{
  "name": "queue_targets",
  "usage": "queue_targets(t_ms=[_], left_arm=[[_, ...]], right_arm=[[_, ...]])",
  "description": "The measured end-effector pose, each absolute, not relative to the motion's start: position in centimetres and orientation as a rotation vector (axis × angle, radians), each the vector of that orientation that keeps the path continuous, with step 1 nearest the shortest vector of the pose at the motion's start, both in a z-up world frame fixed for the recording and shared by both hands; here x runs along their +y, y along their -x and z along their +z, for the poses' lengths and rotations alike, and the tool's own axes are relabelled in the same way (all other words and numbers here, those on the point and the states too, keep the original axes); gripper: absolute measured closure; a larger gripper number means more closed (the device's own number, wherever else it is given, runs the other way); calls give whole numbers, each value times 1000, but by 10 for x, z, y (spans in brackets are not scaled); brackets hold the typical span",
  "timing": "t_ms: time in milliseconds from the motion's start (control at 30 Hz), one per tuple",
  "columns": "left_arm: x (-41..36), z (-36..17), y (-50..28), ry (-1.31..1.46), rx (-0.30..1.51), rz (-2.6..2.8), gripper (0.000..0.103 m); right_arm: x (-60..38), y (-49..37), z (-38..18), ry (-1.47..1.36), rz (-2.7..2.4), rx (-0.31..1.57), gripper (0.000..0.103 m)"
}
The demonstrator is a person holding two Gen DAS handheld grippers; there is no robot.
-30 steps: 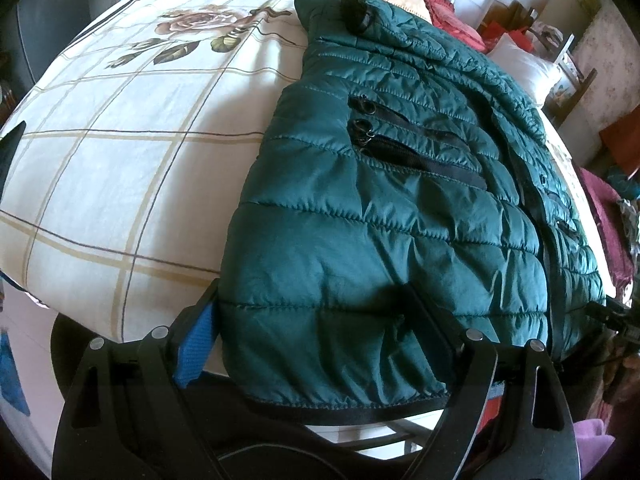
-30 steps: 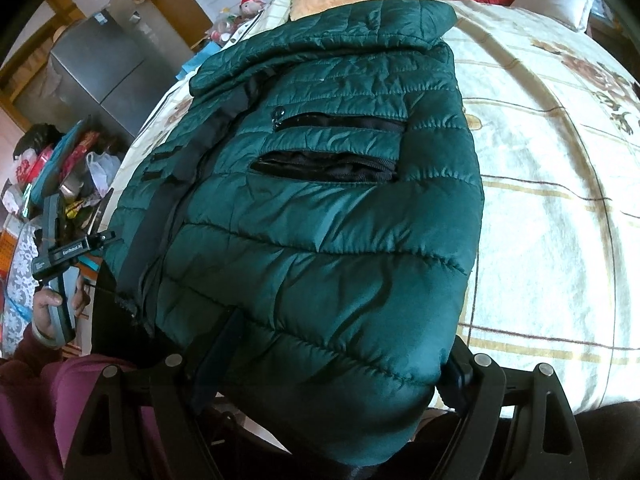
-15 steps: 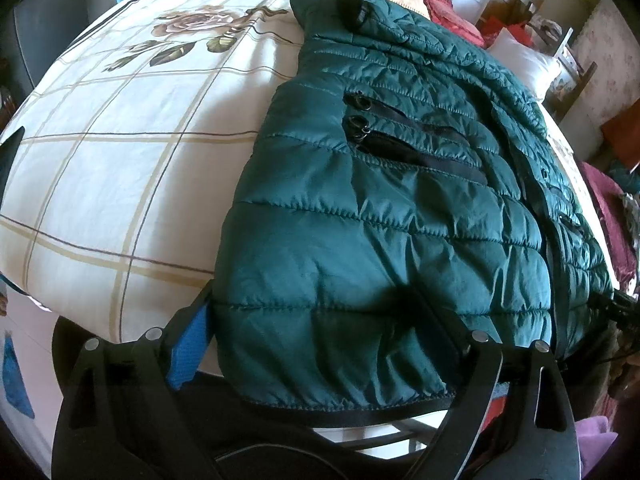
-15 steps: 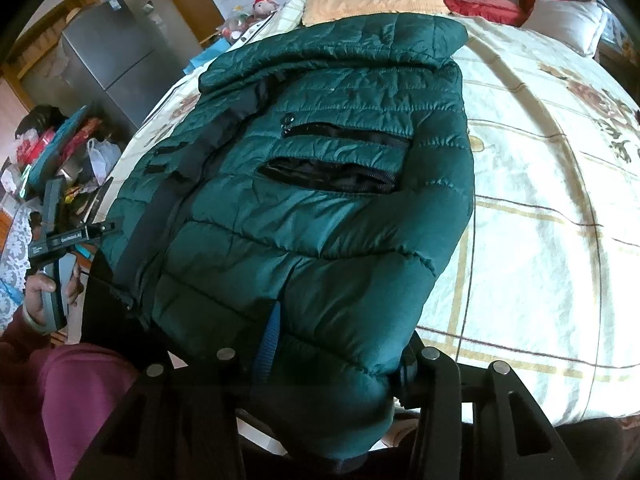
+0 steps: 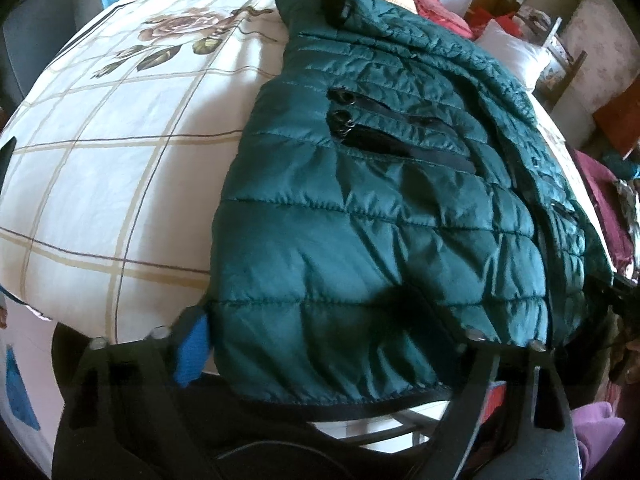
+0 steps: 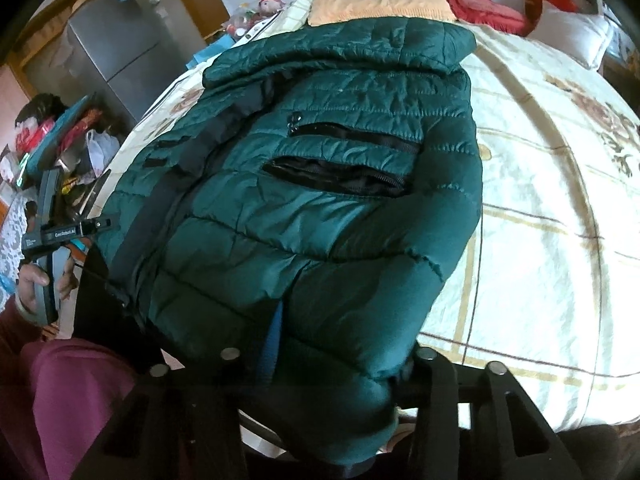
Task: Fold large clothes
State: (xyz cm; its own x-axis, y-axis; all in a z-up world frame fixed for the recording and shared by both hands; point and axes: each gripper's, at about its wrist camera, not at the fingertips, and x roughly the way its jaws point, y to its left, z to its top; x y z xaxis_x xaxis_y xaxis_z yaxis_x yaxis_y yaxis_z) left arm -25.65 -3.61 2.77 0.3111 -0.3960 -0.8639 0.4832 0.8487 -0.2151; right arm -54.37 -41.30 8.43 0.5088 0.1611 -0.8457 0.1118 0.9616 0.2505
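Your right tongs (image 6: 332,344) have narrowed over the last second and now pinch the green jacket's (image 6: 320,200) hem. Your left tongs (image 5: 320,344) stay spread wide, hem lying between them. The jacket stretches ahead across the bed (image 5: 120,160); one corner is secured for folding.

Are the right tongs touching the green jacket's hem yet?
Touching. In the right wrist view, the right tongs have both fingers pressed into the green jacket at its near hem, bunching the fabric between them.

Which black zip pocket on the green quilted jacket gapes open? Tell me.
The lower black zip pocket, nearer the hem: its zip gapes, showing dark lining. The upper pocket is zipped flat.
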Motion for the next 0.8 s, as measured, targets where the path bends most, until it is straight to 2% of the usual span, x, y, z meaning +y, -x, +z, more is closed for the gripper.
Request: queue_targets(t_ms=[67,100,167,333,433,800], left_arm=[[-36,29,258,-96,1105,-592,39],[-36,30,259,-99,1100,-591,42],[-34,32,259,-95,1093,-584,60],[-29,41,259,-82,1070,-595,79],[-29,48,260,-86,1048,-615,84],[-23,61,253,5,1052,-665,89]], right_arm=[[-412,544,86,-277,30,1033,69],[-410,543,86,-266,29,1033,70],[-408,543,87,-255,27,1026,72],[-415,546,98,-313,29,977,81],[-418,547,108,-333,36,949,82],[-419,545,135,-353,50,870,84]])
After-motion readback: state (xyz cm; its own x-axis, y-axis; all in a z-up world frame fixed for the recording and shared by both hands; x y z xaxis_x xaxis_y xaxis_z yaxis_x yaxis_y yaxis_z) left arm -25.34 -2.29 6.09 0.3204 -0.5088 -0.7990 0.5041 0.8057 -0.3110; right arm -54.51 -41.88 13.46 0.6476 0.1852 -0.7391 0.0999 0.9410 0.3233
